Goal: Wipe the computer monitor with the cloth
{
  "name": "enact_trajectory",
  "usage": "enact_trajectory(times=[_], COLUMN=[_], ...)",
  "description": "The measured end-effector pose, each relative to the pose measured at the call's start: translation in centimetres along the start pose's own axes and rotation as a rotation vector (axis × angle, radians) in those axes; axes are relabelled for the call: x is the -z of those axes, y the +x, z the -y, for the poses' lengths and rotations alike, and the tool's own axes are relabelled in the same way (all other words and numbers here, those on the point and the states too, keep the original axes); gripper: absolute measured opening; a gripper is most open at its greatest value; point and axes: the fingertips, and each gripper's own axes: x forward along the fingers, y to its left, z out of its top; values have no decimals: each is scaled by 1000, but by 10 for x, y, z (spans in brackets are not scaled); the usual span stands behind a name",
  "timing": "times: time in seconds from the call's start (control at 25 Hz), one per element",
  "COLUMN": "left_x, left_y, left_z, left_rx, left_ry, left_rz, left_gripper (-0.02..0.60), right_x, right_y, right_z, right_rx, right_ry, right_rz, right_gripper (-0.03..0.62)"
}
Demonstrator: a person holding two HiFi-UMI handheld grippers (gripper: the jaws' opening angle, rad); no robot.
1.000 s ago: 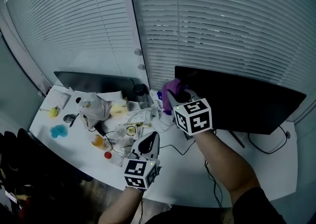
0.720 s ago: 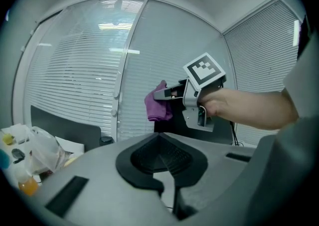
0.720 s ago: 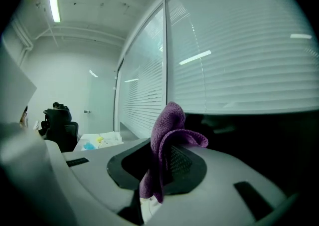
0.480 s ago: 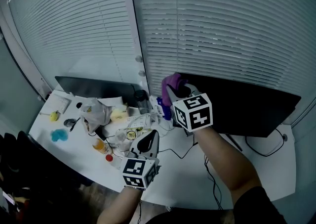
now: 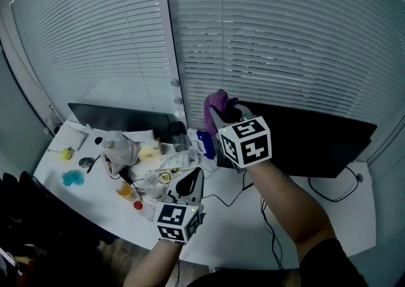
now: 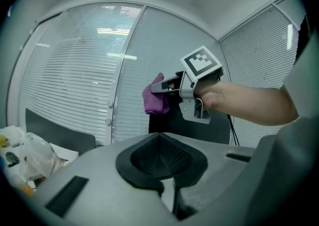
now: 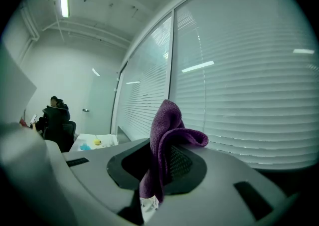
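A purple cloth (image 5: 217, 103) is pinched in my right gripper (image 5: 223, 113), which is shut on it. The cloth sits at the top left corner of the black computer monitor (image 5: 310, 143), just over its upper edge. In the right gripper view the cloth (image 7: 167, 135) stands up between the jaws, with white blinds behind it. My left gripper (image 5: 190, 183) hangs low over the desk in front of the monitor, shut and empty. From the left gripper view I see the cloth (image 6: 155, 96) and the monitor (image 6: 222, 126) behind it.
A second dark monitor (image 5: 117, 118) stands at the left. The white desk (image 5: 240, 229) holds a plastic bag (image 5: 119, 146), papers, small bottles (image 5: 128, 189) and cables (image 5: 329, 191). Window blinds (image 5: 272, 38) rise right behind the monitors. A person (image 7: 55, 109) sits far off.
My right gripper has carried the cloth upward along the monitor's left side to its top corner. The left gripper has stayed in place.
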Motion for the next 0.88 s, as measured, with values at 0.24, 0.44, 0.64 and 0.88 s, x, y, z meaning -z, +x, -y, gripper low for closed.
enact_trajectory(times=[0.24,0.44,0.64,0.88], left_x=[-8,-13,-13,-11], left_y=[-3,-2,0,4], left_z=[6,13,19,20], left_rx=[10,28,40,40], left_ry=[15,21,22,28], left_rz=[15,25,27,16], left_gripper=[6,6,6,6], right_x=[-9,-19,-12,0], right_y=[-10,-18,-10,-1], right_z=[8,29,40,46], right_rx=[28,83,95,105], right_ry=[-4,0,2,-12], right_rz=[12,19,-46,-93], right_gripper=[72,72,72,73])
